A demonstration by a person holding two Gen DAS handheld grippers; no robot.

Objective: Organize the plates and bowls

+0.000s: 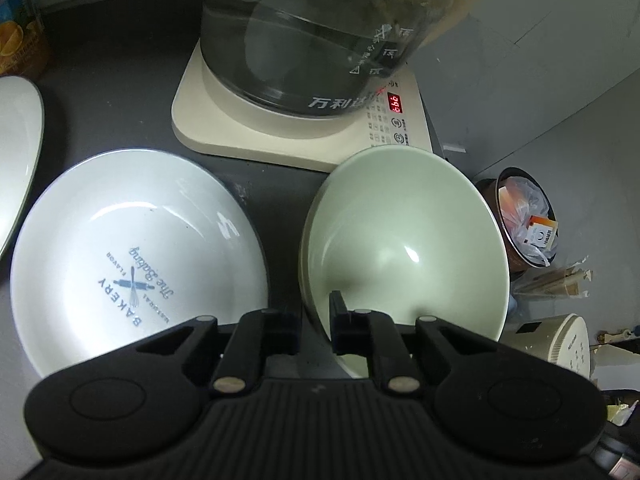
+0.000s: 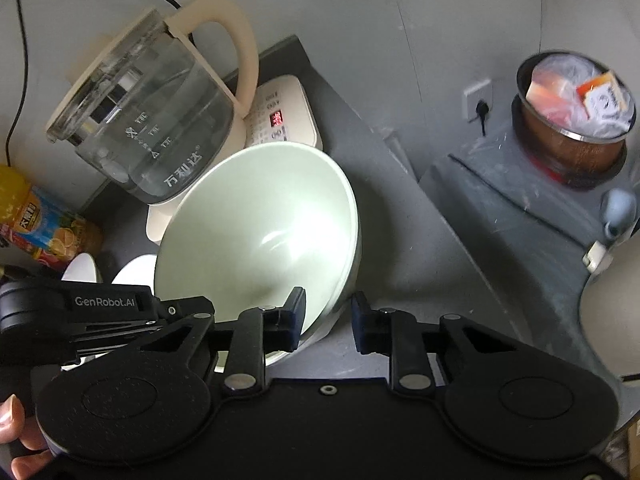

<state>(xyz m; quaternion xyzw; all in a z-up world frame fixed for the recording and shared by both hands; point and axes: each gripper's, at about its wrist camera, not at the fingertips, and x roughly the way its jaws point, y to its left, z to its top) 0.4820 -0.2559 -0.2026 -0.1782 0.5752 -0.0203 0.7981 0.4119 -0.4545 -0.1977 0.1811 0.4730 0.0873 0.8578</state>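
A pale green bowl sits tilted on the dark counter, to the right of a white plate printed "BAKERY". My left gripper is shut on the bowl's near left rim, one finger inside and one outside. In the right wrist view the same bowl fills the centre. My right gripper straddles its near right rim. Its left finger is over the inside, and a narrow gap shows between the wall and the outer finger. The left gripper's body reaches in from the left.
A glass kettle on a cream base with a red display stands just behind the bowl. Another white plate lies at far left, near a juice bottle. Off the counter's right edge is a brown bin.
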